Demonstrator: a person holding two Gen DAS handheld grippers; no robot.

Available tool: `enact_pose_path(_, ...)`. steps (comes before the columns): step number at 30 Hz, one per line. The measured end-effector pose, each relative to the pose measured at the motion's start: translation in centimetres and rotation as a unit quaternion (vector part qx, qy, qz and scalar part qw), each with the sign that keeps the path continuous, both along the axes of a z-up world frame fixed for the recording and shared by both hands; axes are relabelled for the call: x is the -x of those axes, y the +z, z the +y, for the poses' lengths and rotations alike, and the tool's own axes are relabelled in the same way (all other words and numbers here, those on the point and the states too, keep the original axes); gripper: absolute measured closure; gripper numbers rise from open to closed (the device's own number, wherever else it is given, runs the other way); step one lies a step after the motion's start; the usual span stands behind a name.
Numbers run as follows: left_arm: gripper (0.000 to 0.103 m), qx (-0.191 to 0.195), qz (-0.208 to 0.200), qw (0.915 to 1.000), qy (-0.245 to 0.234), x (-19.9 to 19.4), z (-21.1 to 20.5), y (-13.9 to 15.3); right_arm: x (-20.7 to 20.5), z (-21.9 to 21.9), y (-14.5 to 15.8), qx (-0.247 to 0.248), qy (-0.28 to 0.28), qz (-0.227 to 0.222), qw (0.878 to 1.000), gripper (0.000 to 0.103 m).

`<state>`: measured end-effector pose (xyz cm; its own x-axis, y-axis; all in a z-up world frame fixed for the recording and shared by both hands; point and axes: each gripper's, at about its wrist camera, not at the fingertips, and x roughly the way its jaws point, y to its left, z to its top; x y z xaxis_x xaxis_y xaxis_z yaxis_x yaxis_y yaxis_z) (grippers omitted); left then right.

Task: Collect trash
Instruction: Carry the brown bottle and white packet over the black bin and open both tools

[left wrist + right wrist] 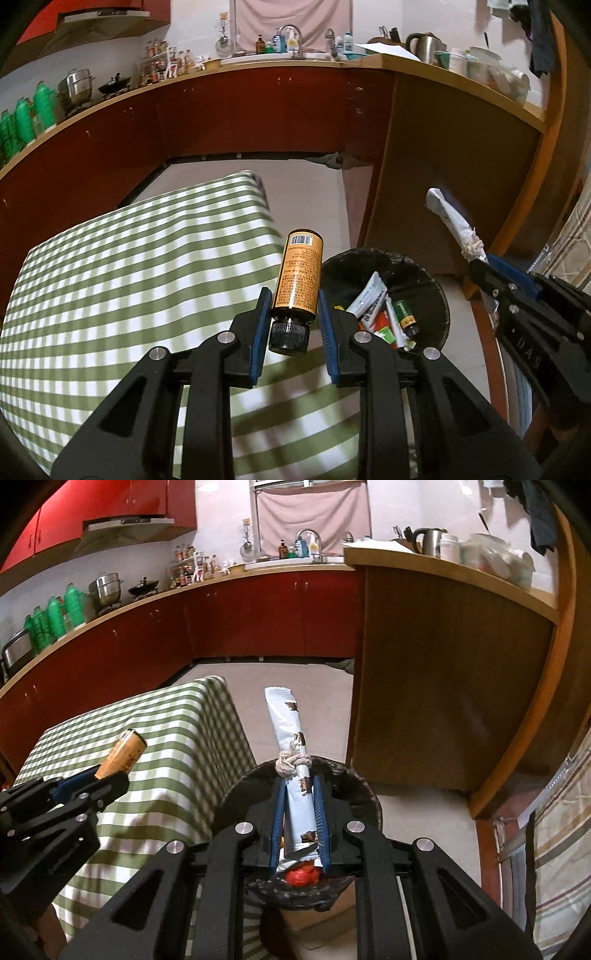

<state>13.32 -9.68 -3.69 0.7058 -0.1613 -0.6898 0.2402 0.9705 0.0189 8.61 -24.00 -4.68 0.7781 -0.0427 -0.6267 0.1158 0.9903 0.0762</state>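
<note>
Two grippers loaded, carrying to bin.
Left gripper (293, 325) clamped on bottle (300, 273) over table's (110, 288) right edge, beside bin (439, 291); right gripper (298, 819) clamped on tied packet (293, 760) above bin. Next: centre over rim, release.

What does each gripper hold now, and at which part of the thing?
The left gripper holds an orange bottle at its lower body, just above the black cap. The right gripper holds a rolled pale packet at its lower half, below the string knot.
</note>
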Motion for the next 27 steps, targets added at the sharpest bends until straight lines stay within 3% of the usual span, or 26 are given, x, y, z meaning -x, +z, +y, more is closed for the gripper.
enact_pose_path(22,0.078,-0.017,0.027,0.9995,-0.006,-3.9,-3.9,-2.6,-1.7,-2.6,-1.7,-0.018,-0.019,0.004,1.0,0.086)
enact_pose_path(25,0.066,-0.019,0.033,0.9993,-0.002,-4.4,-4.1,-2.8,-2.2,-3.0,-2.1,-0.021,-0.021,0.005,1.0,0.079)
enact_pose_path(27,0.06,-0.021,0.037,0.9991,-0.002,-4.5,-4.1,-2.9,-2.3,-3.2,-2.4,-0.021,-0.028,0.005,0.999,0.066)
